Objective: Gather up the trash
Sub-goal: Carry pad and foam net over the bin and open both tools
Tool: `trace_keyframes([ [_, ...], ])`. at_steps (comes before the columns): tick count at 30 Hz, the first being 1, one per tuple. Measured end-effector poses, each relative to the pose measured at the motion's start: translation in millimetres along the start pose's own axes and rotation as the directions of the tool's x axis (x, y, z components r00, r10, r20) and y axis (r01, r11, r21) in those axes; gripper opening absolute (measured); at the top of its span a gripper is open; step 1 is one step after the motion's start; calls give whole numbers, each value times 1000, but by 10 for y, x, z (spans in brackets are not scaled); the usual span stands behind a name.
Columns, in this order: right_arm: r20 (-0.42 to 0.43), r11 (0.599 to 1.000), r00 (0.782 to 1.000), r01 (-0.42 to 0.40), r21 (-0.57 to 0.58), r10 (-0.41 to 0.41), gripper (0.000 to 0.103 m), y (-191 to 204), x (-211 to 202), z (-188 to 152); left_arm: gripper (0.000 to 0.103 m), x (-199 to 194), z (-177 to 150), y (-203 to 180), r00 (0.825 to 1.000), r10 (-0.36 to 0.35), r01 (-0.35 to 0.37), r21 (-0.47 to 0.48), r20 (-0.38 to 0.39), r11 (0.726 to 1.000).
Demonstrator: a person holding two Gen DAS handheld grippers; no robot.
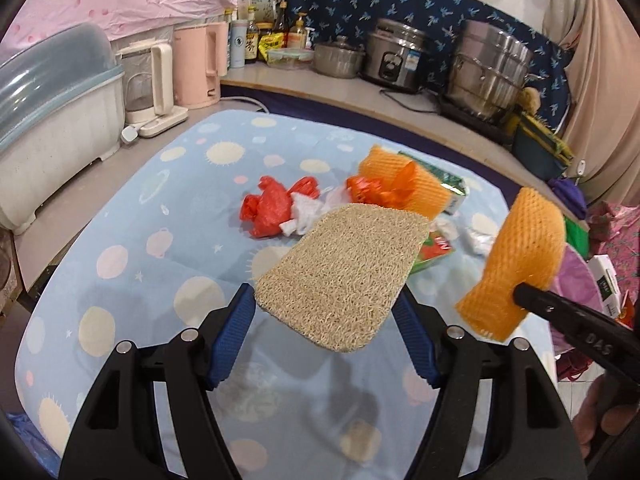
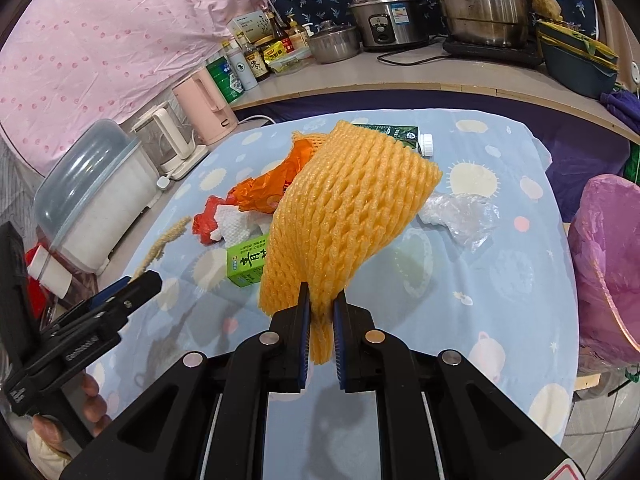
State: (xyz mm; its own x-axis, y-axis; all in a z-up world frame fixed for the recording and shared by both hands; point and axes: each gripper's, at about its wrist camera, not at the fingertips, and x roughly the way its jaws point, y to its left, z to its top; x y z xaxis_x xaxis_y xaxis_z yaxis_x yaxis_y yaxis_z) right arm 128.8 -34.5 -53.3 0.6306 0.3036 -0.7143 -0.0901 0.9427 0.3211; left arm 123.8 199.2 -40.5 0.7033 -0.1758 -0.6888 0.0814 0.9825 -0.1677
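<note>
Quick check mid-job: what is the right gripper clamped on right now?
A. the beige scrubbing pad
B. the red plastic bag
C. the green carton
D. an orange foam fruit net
D: in the right wrist view the right gripper has its fingers pinched on the lower end of the orange foam fruit net, lifted above the table.

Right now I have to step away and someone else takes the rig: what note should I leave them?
Left tongs: clamped on the beige scrubbing pad, lifted off the table.
Right tongs: shut on an orange foam fruit net.
Pink-lined bin: at the table's right edge.
Done: two pieces picked up, neither binned.
Left on the blue tablecloth: red bag, white tissue, orange wrapper, green box, clear plastic, carton.
</note>
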Motion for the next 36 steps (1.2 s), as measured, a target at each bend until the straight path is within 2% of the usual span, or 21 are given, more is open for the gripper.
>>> trace_keyframes([
  [3, 17, 1000, 1000, 7, 2, -7, 10, -42, -129, -11, 66, -132, -21, -144, 999, -37, 37, -3, 5, 999],
  [9, 65, 999, 997, 44, 31, -46, 10, -292, -448, -34, 66, -265, -85, -608, 995, -99, 100, 59, -5, 993],
  [17, 134, 984, 982, 115, 134, -133, 10, -961, -952, -112, 66, -264, -110, -1378, 981, -193, 194, 160, -22, 968],
  [22, 160, 962, 965, 175, 209, -210, 11, -1468, -1217, -161, 66, -178, -66, -1988, 961, -272, 274, 220, -41, 936],
  [29, 167, 910, 928, 269, 317, -332, 11, -2249, -1513, -176, 66, 71, -18, -2921, 929, -362, 369, 301, -81, 879],
  [34, 153, 883, 914, 303, 359, -376, 12, -2663, -1536, -153, 66, 290, -44, -3459, 914, -387, 403, 350, -120, 846],
  [36, 136, 878, 913, 315, 361, -384, 13, -2786, -1476, -145, 66, 389, -61, -3629, 914, -384, 406, 360, -134, 840],
])
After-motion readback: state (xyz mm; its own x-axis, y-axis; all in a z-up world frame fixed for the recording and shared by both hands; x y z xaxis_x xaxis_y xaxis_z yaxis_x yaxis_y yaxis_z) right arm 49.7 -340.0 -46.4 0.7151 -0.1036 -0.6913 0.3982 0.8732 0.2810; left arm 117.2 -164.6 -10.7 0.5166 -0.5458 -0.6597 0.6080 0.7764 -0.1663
